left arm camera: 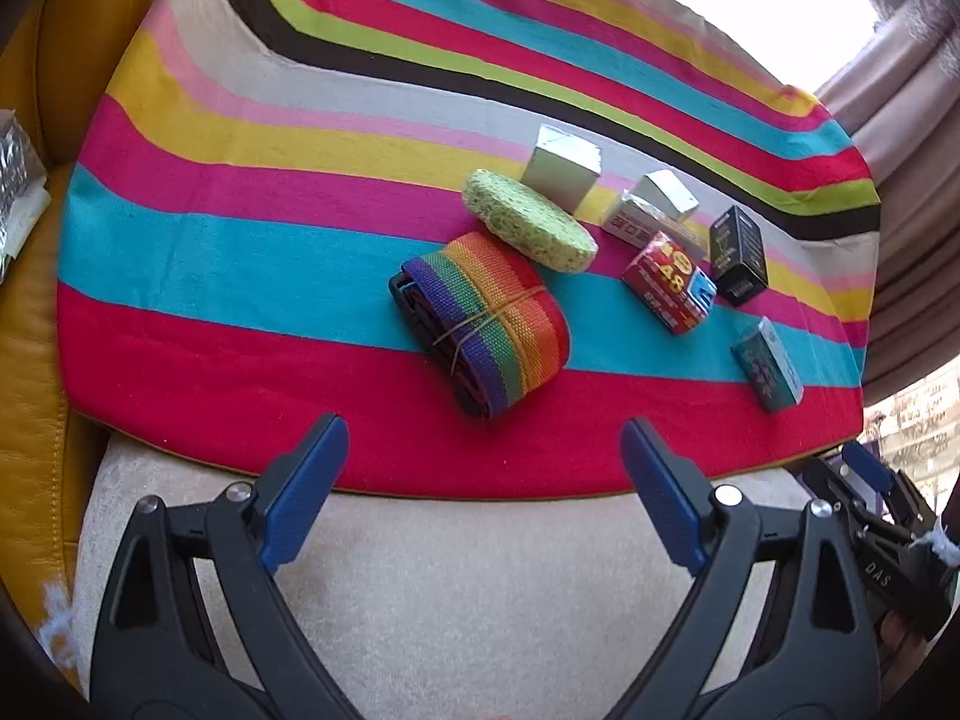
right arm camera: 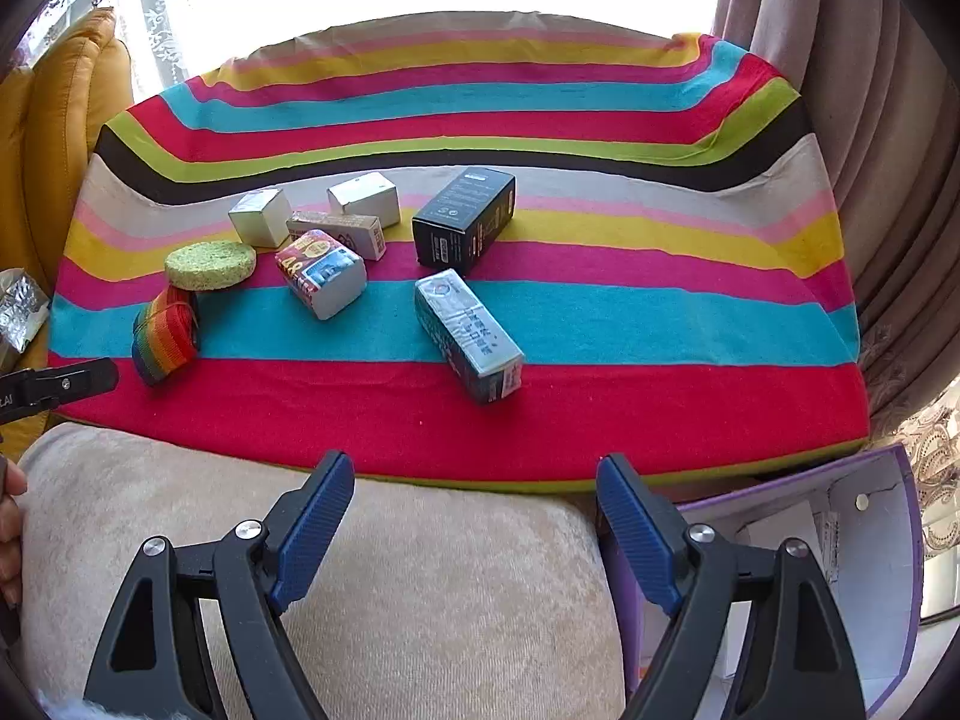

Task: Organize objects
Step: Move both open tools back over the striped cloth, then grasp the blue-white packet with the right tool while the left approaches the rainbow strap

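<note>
A rolled rainbow strap (left arm camera: 480, 324) (right arm camera: 165, 339), a green round sponge (left arm camera: 528, 219) (right arm camera: 210, 264), two silver boxes (left arm camera: 561, 165) (right arm camera: 261, 216), a red box (left arm camera: 669, 282) (right arm camera: 321, 273), a black box (left arm camera: 738, 261) (right arm camera: 465, 216) and a blue-grey box (left arm camera: 768, 369) (right arm camera: 468, 336) lie on the striped cloth (left arm camera: 240, 264) (right arm camera: 600, 324). My left gripper (left arm camera: 485, 456) is open and empty, short of the strap. My right gripper (right arm camera: 474, 486) is open and empty, short of the blue-grey box; it also shows at the edge of the left wrist view (left arm camera: 864, 468).
A beige cushion (right arm camera: 420, 570) lies under both grippers. A purple open box (right arm camera: 840, 540) stands at the right below the cloth edge. A yellow leather seat (left arm camera: 36, 360) and foil packet (right arm camera: 21, 303) are left. Curtains (right arm camera: 870, 120) hang at right.
</note>
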{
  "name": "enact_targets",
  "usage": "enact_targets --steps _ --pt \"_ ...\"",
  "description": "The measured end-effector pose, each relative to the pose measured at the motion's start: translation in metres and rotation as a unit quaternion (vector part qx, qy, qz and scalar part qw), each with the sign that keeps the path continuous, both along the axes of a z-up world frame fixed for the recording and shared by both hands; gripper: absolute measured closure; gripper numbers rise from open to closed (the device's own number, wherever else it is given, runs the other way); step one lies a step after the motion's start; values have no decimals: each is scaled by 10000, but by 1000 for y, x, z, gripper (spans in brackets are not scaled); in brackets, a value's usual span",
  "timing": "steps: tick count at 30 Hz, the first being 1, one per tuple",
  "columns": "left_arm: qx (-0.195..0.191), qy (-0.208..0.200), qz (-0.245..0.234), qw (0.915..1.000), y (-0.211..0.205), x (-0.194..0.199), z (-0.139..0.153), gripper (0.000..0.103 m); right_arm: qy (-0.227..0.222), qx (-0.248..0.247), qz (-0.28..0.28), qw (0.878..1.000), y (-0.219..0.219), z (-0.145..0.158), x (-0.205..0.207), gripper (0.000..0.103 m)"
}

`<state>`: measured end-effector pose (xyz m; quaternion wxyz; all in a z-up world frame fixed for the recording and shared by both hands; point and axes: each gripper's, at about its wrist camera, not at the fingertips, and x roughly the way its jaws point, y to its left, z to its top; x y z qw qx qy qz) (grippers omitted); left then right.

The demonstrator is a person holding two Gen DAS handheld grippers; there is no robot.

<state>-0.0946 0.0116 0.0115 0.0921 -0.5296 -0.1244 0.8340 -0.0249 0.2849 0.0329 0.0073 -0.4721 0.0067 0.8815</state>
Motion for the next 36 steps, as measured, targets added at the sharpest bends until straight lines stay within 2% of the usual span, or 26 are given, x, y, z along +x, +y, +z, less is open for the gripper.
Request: enact_targets --steps 6,12,20,23,26,27,28,29,31,33,36 --pt "-24 -194 500 9986 7 -20 -10 10 -4 251 72 9997 -7 -6 -25 19" --pt "-241 -330 998 9942 15 -34 -19 10 -11 504 50 9987 -11 -11 -46 19" --pt "-364 -483 1233 9905 16 -47 -29 9 -67 646 64 9979 -14 -22 -71 19" --pt "-625 -442 1165 9902 20 -48 -32 10 -138 633 49 9979 -14 -26 -80 20" --pt "-790 -364 1132 9898 23 -45 -32 12 -347 633 82 9974 -14 -36 -87 32" --pt "-812 -336 1107 9900 24 -44 -32 14 -424 606 106 9972 -14 -40 -88 41" --pt "-812 -297 1076 9904 25 -42 -31 18 -493 583 117 9970 -14 -43 -89 50" --pt "-801 -255 1035 9911 26 -40 -30 23 -471 531 121 9974 -13 -42 -88 51" --pt "-739 -188 961 9924 26 -38 -27 29 -465 496 161 9976 -13 -42 -87 65" --pt "-704 -188 960 9927 25 -35 -26 29 -461 547 203 9972 -15 -41 -84 73" --pt "-609 -203 1010 9928 21 -28 -25 30 -405 565 311 9971 -19 -38 -77 73"
